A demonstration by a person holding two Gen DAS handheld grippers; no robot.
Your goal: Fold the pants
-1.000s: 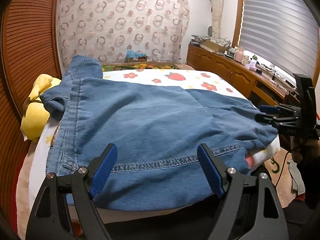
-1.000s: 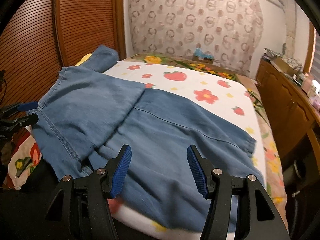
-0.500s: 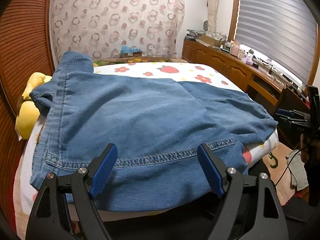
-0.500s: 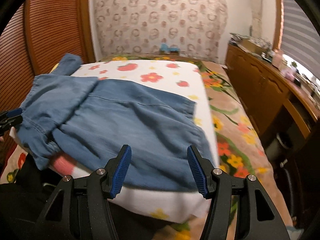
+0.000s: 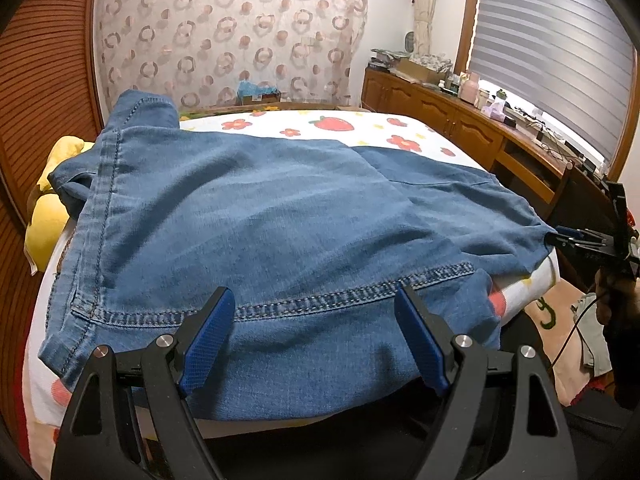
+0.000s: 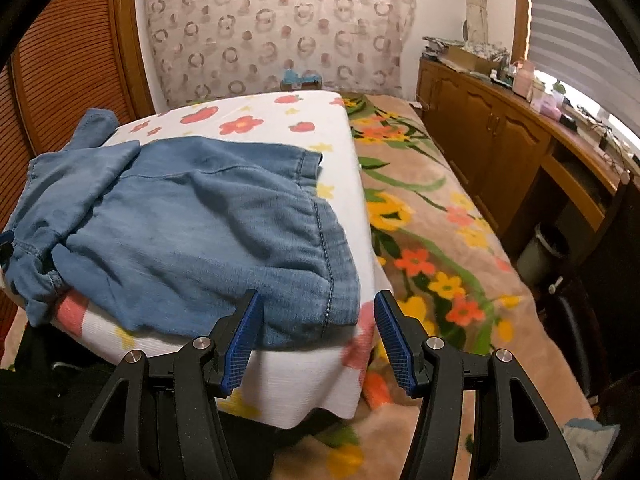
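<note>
Blue denim pants [image 5: 260, 216] lie partly folded on a white floral mattress pad [image 5: 344, 126], one leg laid over the rest, the hem seam nearest me. My left gripper [image 5: 312, 336] is open and empty, its jaws just over the near hem. The pants also show in the right wrist view [image 6: 192, 236], bunched at the left. My right gripper [image 6: 318, 336] is open and empty at the pants' near right corner. The right gripper also shows in the left wrist view [image 5: 576, 240], at the pants' right edge.
A yellow cushion [image 5: 48, 216] lies left of the pants by a wooden slatted wall [image 5: 44, 80]. A wooden dresser [image 6: 512, 136] with clutter runs along the right. A floral blanket [image 6: 432, 240] covers the bed right of the pad. A patterned curtain hangs behind.
The right gripper has swung to the right, from over the pants' middle to their right corner. The left gripper has held nearly still at the near hem. Both stayed open.
</note>
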